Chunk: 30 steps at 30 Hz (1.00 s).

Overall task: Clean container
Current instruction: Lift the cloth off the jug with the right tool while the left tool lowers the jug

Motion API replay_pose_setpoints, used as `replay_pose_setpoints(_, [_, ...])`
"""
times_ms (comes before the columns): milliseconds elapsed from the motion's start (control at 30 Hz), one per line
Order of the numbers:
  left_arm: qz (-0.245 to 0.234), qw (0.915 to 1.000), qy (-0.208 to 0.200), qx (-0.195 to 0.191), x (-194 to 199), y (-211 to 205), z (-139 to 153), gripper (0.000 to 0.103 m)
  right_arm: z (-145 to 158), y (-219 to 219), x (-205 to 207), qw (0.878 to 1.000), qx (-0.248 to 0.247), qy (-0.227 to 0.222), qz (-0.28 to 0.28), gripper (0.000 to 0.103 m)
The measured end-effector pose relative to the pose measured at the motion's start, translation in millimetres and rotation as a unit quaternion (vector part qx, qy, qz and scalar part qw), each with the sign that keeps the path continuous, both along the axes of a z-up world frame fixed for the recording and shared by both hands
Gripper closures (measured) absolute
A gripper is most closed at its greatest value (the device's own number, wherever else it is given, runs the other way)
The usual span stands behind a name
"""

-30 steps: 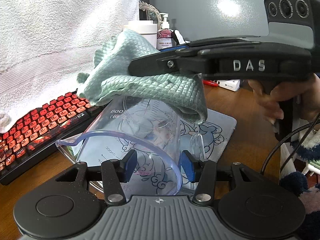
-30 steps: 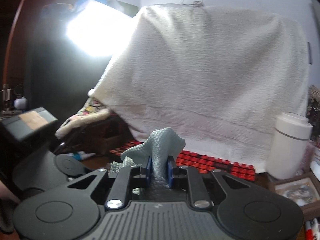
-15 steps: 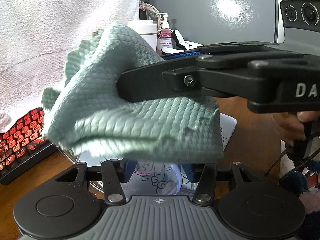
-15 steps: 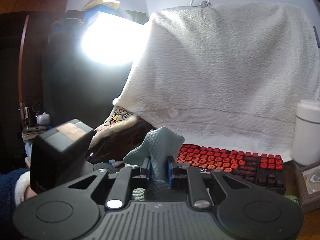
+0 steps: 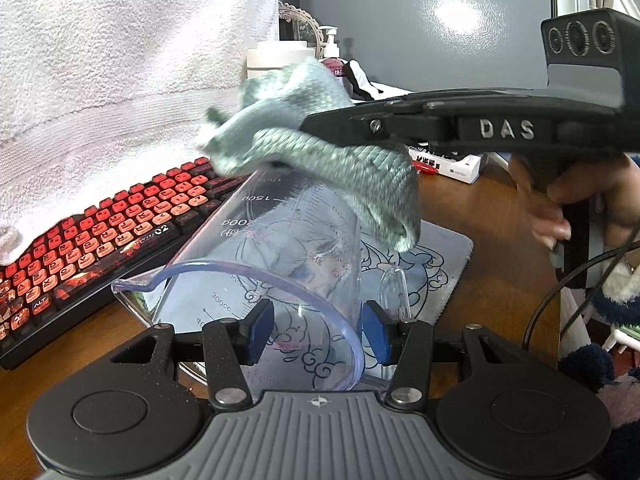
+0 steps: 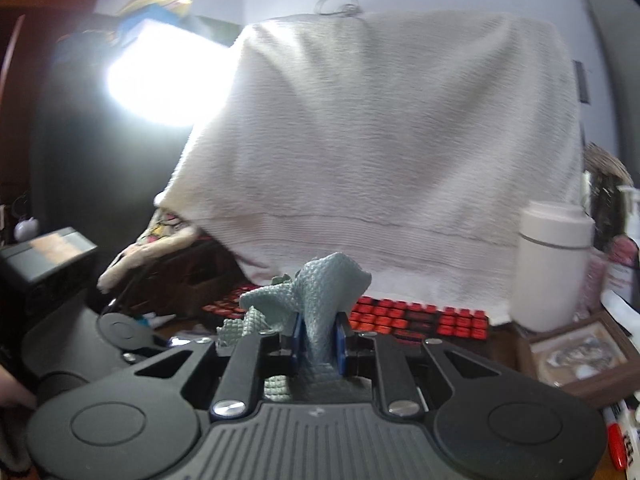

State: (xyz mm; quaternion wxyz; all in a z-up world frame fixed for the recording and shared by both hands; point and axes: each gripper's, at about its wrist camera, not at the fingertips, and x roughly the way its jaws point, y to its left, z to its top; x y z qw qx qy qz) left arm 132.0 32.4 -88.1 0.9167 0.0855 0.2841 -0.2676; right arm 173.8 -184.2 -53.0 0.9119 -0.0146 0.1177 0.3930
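Measuring cup: You held a clear plastic measuring cup [image 5: 280, 264] over the desk, tipped on its side, printed scale readable upside down.
Cup's long axis: It ran from the open rim at 6 o'clock, nearest your left gripper [image 5: 318, 332], up to the closed base at about 12 o'clock in the left wrist view.
Left gripper: Its blue pads [image 5: 260, 330] stood partly open, one inside the rim and one outside it. Whether they actually pinched the wall could not be told, though the cup hung there with no other support in sight.
Right gripper: Its jaws were closed tight on a green waffle-weave cloth [image 6: 320, 304], which bunched up between the right gripper's [image 6: 318, 342] pads.
Key relation: The cloth [image 5: 320, 152] lay draped over the cup's base end, at 12 o'clock from your left gripper, touching the outer wall. The right gripper reached in from 3 o'clock, across the cup's axis.
Nearer hand: Your right hand [image 5: 580, 200] carried the cloth, so any wiping stroke would have been its job; the left only steadied.
Stage: Judging by the contact, you were wiping the outside near the base; how clean the cup was could not be told.
Surroundings: A red keyboard [image 5: 100, 232] sat at 9 o'clock, a printed mat [image 5: 440, 256] beneath.
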Motion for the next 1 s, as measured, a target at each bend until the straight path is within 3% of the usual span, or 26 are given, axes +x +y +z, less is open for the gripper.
replay_pose_setpoints(333, [0.001,1.0000,-0.001,0.002,-1,-2,0,0.054,-11,-37,26,0.994,-0.018,0.061,-0.091,0.090])
replay_pose_setpoints(600, [0.007,1.0000,-0.004,0.004,-1,-2,0,0.050,-29,-43,39,0.988,-0.033,0.105,-0.112,0.088])
replay_pose_setpoints(700, [0.008,1.0000,-0.003,0.000,0,-1,1,0.047,-32,-45,42,0.986,-0.028,0.116,-0.114,0.074])
replay_pose_setpoints(767, [0.013,0.9999,-0.006,-0.007,0,1,2,0.035,-33,-47,42,0.986,-0.026,0.122,-0.112,0.060])
replay_pose_setpoints(933, [0.023,0.9996,-0.015,-0.002,-1,-1,3,0.031,-33,-49,38,0.986,-0.021,0.123,-0.108,0.055])
replay_pose_setpoints(1000, [0.029,0.9989,-0.034,0.016,-6,-6,4,0.024,-32,-49,36,0.987,-0.018,0.122,-0.106,0.054])
